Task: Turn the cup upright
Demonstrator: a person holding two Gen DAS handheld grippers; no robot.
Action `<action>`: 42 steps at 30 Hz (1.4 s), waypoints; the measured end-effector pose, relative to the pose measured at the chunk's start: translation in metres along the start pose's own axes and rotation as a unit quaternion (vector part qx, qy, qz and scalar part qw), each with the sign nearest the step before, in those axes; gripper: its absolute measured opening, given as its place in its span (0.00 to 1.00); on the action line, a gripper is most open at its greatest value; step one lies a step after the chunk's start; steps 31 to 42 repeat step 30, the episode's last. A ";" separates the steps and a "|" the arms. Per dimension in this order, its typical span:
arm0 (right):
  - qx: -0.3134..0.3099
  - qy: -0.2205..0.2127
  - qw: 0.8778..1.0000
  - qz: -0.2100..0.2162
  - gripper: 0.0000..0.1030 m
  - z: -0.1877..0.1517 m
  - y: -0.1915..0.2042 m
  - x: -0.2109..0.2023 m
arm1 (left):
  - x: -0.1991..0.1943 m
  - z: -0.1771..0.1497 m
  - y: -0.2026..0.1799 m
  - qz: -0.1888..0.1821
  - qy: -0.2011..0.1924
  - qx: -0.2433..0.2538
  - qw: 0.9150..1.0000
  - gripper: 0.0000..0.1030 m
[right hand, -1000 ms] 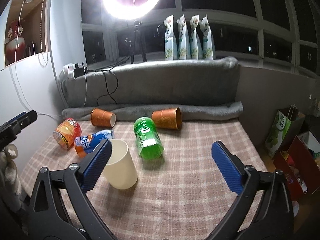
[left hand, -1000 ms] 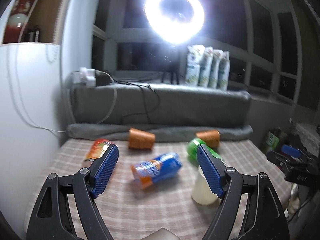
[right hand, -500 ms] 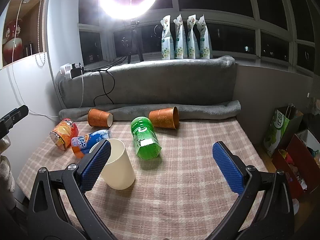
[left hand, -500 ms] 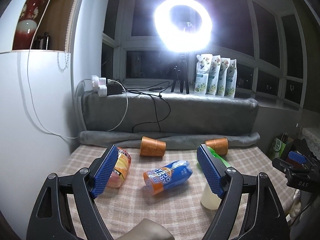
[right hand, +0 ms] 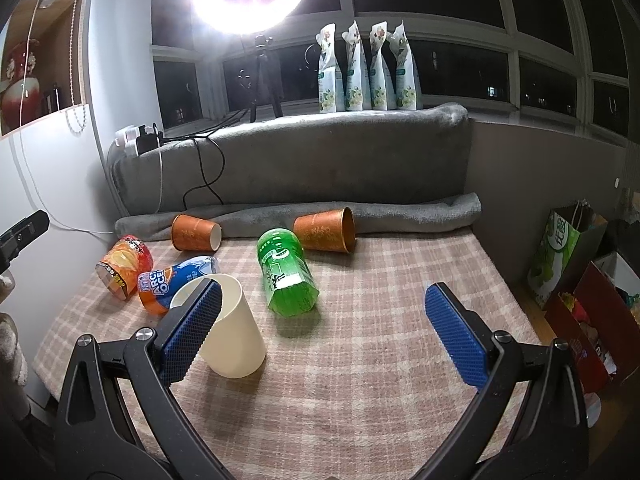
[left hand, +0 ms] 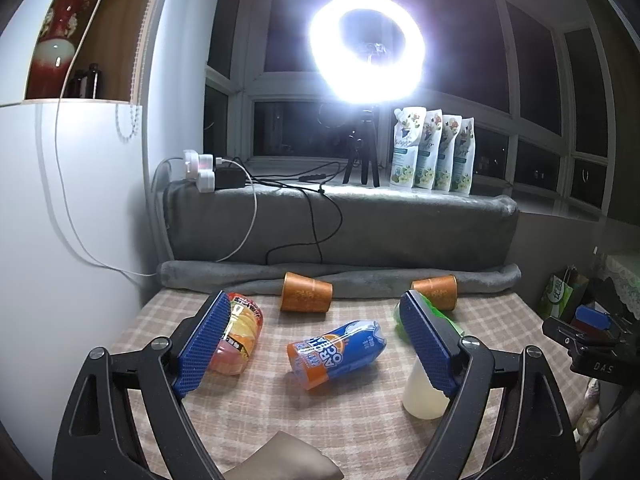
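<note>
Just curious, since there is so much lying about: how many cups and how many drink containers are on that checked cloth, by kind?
Orange paper cups: 2, one at the left and one at the right, both on their sides.
Cream cup: 1, mouth up.
Drink containers on their sides: 3, green, blue-orange, orange-red.
Total: 6.

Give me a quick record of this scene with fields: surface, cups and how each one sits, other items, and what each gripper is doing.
surface: checked cloth
cream cup: upright, mouth up, near the right gripper's left finger
orange cup, left: on its side by the grey roll
orange cup, right: on its side by the grey roll
other items: green bottle, blue bottle, orange snack pack, all lying down
left gripper: open, holding nothing
right gripper: open, holding nothing
</note>
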State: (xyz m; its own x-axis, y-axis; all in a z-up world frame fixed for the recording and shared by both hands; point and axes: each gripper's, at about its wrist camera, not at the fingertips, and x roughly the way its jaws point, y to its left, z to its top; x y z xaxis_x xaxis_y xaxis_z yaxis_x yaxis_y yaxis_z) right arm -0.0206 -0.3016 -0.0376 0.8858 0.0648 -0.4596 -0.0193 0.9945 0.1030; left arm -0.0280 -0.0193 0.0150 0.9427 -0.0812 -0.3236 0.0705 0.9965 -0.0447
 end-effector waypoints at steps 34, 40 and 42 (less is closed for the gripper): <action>-0.009 0.043 0.999 -0.006 1.00 -0.008 -0.001 0.045 | 0.004 -0.001 0.002 0.008 -0.014 0.010 1.000 0.88; -0.009 0.043 0.999 -0.006 1.00 -0.008 -0.001 0.045 | 0.004 -0.001 0.002 0.008 -0.014 0.010 1.000 0.88; -0.009 0.043 0.999 -0.006 1.00 -0.008 -0.001 0.045 | 0.004 -0.001 0.002 0.008 -0.014 0.010 1.000 0.88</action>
